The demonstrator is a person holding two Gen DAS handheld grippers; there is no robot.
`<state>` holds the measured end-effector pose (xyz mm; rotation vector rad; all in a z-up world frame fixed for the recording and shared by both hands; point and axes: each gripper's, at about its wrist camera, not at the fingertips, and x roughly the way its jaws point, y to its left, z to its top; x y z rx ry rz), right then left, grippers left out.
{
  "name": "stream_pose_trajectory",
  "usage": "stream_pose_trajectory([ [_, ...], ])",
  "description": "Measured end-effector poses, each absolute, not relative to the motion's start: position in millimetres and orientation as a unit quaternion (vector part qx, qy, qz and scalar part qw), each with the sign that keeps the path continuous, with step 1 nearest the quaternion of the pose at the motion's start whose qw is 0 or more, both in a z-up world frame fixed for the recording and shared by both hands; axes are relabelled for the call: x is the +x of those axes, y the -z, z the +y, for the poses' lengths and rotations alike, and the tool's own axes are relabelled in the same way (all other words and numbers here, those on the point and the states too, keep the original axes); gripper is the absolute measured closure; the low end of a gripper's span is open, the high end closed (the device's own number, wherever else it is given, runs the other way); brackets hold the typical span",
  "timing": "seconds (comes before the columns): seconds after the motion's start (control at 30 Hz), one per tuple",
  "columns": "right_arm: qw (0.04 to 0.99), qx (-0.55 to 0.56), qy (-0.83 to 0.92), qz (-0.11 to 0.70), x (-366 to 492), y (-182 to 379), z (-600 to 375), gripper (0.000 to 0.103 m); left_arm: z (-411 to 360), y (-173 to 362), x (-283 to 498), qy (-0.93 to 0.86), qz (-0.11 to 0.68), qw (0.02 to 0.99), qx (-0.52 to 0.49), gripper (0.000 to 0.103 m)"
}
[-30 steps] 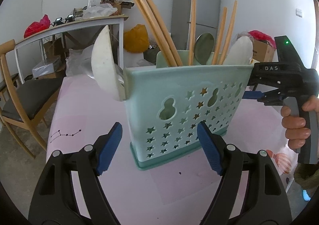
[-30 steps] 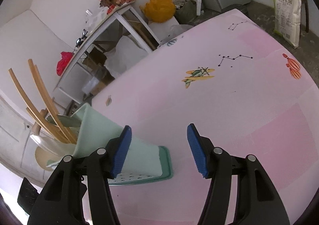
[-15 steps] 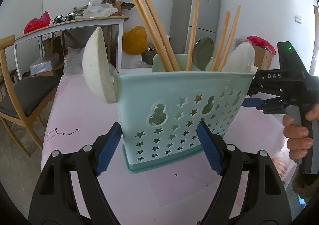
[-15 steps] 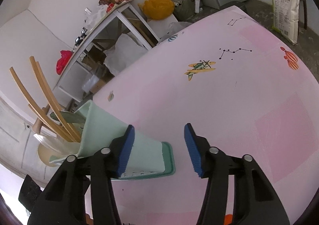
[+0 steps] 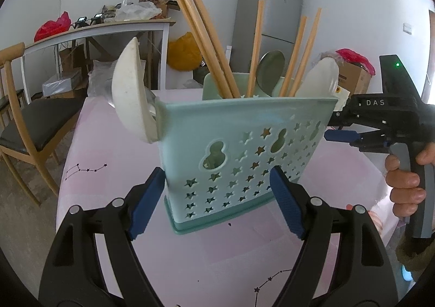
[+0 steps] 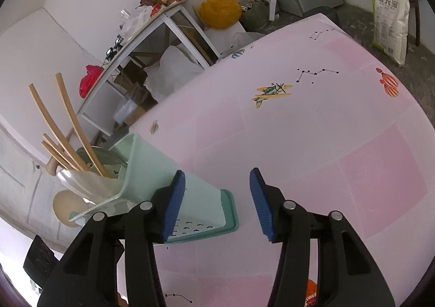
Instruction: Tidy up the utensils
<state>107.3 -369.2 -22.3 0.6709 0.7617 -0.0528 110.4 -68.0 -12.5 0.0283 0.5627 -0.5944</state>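
A mint green utensil holder (image 5: 239, 154) with star cut-outs stands on the pink table (image 5: 108, 138). It holds wooden chopsticks (image 5: 206, 43), a metal spoon (image 5: 270, 68) and white spoons (image 5: 130, 92). My left gripper (image 5: 217, 200) is open and empty, its blue pads just in front of the holder's lower face. My right gripper (image 6: 216, 205) is open and empty; its left pad overlaps the holder (image 6: 152, 179) at the end wall. It shows in the left wrist view (image 5: 342, 135) at the holder's right end.
A wooden chair (image 5: 24, 127) stands left of the table. A white side table (image 5: 95, 32) with clutter, a yellow bag (image 5: 182, 54) and a grey fridge (image 5: 269, 15) are behind. A rice sack (image 6: 390, 15) stands on the floor past the table's far edge.
The left gripper has moved closer to the holder, which now looks larger and more centred. The right gripper has shifted slightly along the holder's end. Both stay open.
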Motion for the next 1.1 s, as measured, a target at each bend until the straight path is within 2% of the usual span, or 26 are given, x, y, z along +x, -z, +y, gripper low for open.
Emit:
stream_pose_trajectory([
  [0.23,0.886,0.293,0.043,0.357,90.0,17.2,-367.2,0.053,-62.7,13.0,101.3,0.270,0.284,0.920,0.022,0.027],
  [0.53,0.914,0.198,0.070,0.347,49.9,2.1,-341.7,0.036,-44.3,2.7,78.5,0.220,0.307,0.926,0.012,0.017],
  [0.8,0.936,0.099,0.090,0.324,8.6,-6.4,-296.6,0.011,-34.7,-18.5,57.1,0.162,0.312,0.936,0.007,0.009],
  [0.9,0.942,0.077,0.096,0.312,-1.0,-11.1,-283.5,0.007,-35.7,-26.2,49.2,0.145,0.300,0.943,0.013,0.008],
  [1.1,0.949,0.048,0.108,0.291,-6.5,-22.8,-269.9,0.007,-41.5,-35.3,41.7,0.122,0.292,0.948,0.036,0.008],
])
